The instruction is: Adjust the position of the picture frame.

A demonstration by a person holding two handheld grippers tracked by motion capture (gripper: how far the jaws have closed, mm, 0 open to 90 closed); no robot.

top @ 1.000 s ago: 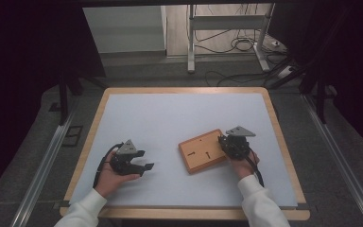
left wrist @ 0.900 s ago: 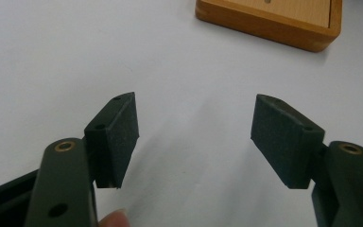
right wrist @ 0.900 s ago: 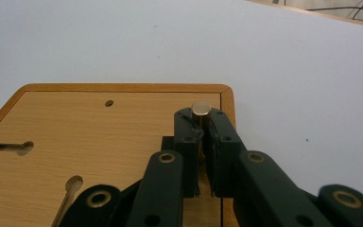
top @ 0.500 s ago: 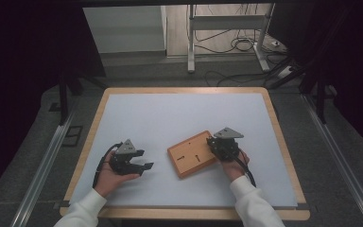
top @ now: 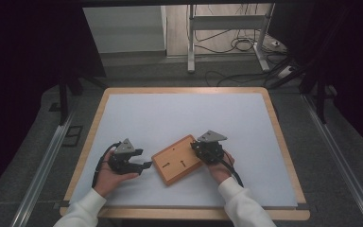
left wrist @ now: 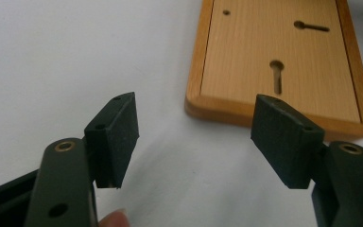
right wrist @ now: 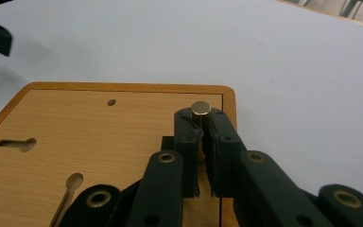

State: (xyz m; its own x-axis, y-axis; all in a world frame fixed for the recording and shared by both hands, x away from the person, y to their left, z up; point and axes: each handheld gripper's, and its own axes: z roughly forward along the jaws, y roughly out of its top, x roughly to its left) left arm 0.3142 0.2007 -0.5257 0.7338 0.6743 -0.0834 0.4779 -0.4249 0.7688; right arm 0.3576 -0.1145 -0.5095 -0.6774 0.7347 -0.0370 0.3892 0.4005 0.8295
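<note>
A flat wooden board [top: 177,163] with two keyhole slots lies on the white mat, turned at an angle. A short metal peg [right wrist: 200,109] stands near the board's [right wrist: 99,137] corner, and my right gripper [right wrist: 201,127] is shut on it. In the high view the right gripper [top: 197,150] sits at the board's right end. Left of the board my left gripper [top: 144,165] rests open with nothing between its jaws. In the left gripper view the board's [left wrist: 274,61] near edge lies just beyond the left gripper [left wrist: 194,137].
The white mat [top: 184,118] covers a wooden-rimmed table [top: 184,90]. Behind the table stand a metal frame [top: 227,28] and loose cables [top: 246,45] on the floor. Dark curtains hang at both sides.
The right gripper has moved left, and the board has slid with it toward the left gripper. The left gripper has stayed in place, open.
</note>
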